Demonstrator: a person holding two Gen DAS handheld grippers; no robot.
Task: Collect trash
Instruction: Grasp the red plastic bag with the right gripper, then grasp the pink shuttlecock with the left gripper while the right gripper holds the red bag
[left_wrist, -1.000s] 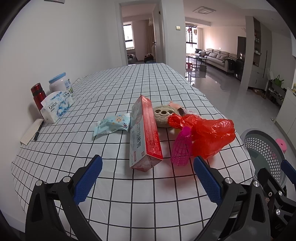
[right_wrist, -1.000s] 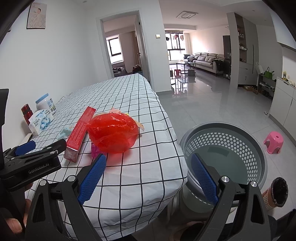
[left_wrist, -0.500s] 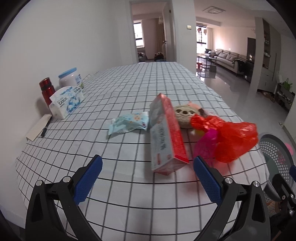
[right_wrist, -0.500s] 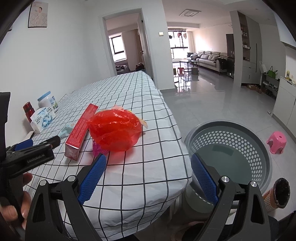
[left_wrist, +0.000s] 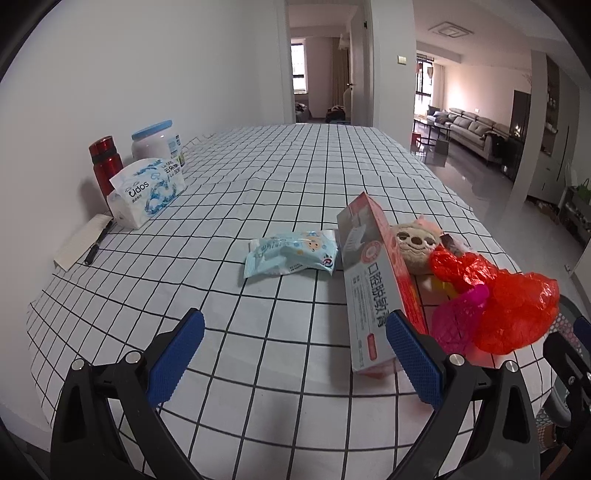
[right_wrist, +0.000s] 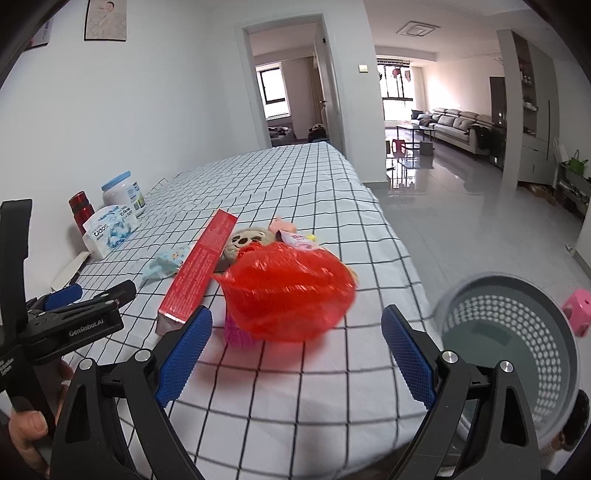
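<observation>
On the checked tablecloth (left_wrist: 258, 177) lie a crumpled red plastic bag (left_wrist: 513, 306) (right_wrist: 291, 295), a pink mesh piece (left_wrist: 458, 325) (right_wrist: 236, 332), a long red and white box (left_wrist: 376, 284) (right_wrist: 207, 262) and a light blue wrapper (left_wrist: 291, 254) (right_wrist: 168, 260). A plush sloth (left_wrist: 415, 245) (right_wrist: 243, 240) lies behind the bag. My left gripper (left_wrist: 295, 350) is open and empty, short of the box. My right gripper (right_wrist: 295, 347) is open and empty, just in front of the red bag. A grey perforated bin (right_wrist: 517, 332) stands on the floor to the right of the table.
By the wall stand a red bottle (left_wrist: 105, 162), a white jar with a blue lid (left_wrist: 155, 142) and a tissue pack (left_wrist: 144, 190). A notepad and pen (left_wrist: 83, 242) lie near them. A pink stool (right_wrist: 578, 312) sits on the floor behind the bin.
Both grippers have swung left toward the table. The red bag now sits centred ahead of the right gripper and the bin has slid to the right edge. Both stay open.
</observation>
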